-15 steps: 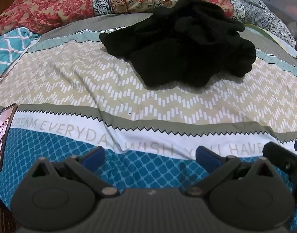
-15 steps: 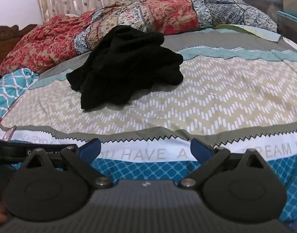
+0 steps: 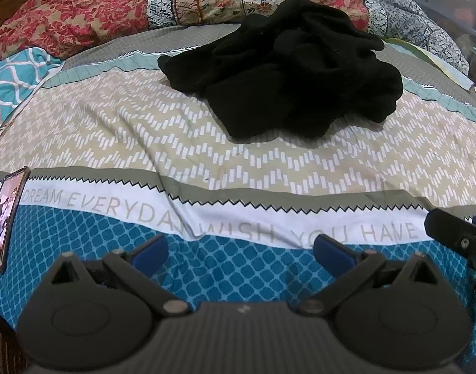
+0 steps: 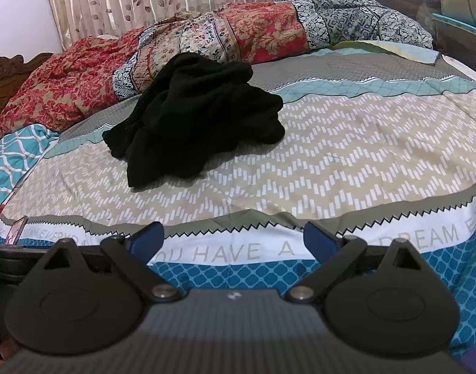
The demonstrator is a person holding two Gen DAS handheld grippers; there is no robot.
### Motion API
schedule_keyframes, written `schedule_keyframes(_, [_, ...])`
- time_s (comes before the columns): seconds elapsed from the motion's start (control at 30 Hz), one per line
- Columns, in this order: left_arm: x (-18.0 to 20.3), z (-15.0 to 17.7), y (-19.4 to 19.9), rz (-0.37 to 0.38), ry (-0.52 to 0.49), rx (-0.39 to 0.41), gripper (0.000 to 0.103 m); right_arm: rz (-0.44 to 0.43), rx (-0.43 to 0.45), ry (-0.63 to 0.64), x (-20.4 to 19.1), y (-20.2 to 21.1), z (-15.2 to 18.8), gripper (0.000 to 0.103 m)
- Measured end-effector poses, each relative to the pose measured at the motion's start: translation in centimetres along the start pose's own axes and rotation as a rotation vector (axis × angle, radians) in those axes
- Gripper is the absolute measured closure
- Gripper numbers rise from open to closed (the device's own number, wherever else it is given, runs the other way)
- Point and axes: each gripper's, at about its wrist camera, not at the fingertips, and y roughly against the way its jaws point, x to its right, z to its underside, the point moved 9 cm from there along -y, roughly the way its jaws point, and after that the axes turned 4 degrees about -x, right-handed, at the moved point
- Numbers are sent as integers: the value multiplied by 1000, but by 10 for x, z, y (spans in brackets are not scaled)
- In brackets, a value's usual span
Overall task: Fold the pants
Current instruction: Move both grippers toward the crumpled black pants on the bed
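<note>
With both claws, left gripper (image 3: pixel 240 251) and right gripper (image 4: pixel 233 239), spread empty, we reach for the crumpled black pants (image 3: pixel 294 68) far across the bedspread (image 3: pixel 144 143), seeking the waistband first.

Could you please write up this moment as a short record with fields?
garment: crumpled black fabric pants, unfolded, heaped on the bed
surface: patterned beige, white and teal bedsheet
behind garment: red floral quilt
left gripper: open, empty, short of the pants
right gripper: open, empty, short of the pants
left edge: phone, propped upright
</note>
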Motion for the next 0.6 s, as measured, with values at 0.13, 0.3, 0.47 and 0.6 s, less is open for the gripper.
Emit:
schedule_keyframes(0.13, [0,1,0,2,-1,-1,0,18,-3,9,1,0,0,5])
schedule_keyframes(0.3, [0,2,-1,4,-4,-4,0,25,-11,6,3,-1,1,5])
schedule_keyframes(0.47, [-1,2,-2,11,-3,-8,0,27,-6,10,2,-1,-1,5])
schedule_keyframes(0.6, [-3,2,-2,17,0,-6,0,26,3,9,2,-1,-2,5])
